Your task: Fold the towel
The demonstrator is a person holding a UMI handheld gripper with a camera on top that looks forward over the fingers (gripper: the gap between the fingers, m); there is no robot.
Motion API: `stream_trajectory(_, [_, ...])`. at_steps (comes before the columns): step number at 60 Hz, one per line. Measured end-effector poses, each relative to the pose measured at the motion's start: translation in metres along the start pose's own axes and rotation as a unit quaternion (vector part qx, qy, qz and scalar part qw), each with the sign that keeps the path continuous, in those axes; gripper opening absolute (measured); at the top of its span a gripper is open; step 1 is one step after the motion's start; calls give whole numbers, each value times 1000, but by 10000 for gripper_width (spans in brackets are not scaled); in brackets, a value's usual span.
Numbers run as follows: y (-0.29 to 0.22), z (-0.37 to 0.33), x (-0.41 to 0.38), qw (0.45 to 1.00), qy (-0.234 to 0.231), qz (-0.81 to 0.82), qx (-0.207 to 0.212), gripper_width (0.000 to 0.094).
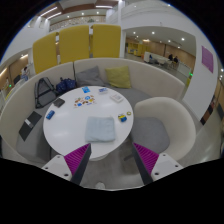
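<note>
- Gripper (pixel 112 160) spread wide, nothing between the magenta pads (pixel 76 156), held high above the round white table (pixel 65 125).
- Towel (pixel 100 128) folded into a grey square, lying flat at frame centre, just ahead of the fingers.
- Small coloured cards (pixel 83 101) scattered on the far tabletop.
- White chair (pixel 160 115) right of centre.
- Yellow panels (pixel 75 45) at upper left.

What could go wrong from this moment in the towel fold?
The gripper is open and short of the towel, which lies flat near the edge of the round table, so a low approach might push it off instead of pinching it. The small items beyond it could be swept during the fold.
</note>
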State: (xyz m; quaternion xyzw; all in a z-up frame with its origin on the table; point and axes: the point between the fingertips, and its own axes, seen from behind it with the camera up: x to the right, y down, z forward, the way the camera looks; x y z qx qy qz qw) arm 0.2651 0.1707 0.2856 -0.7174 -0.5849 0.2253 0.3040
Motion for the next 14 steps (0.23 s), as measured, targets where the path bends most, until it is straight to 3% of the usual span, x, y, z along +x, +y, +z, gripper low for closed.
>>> stream_trajectory(14, [5,1,-8,1000,-9,2,-8,869])
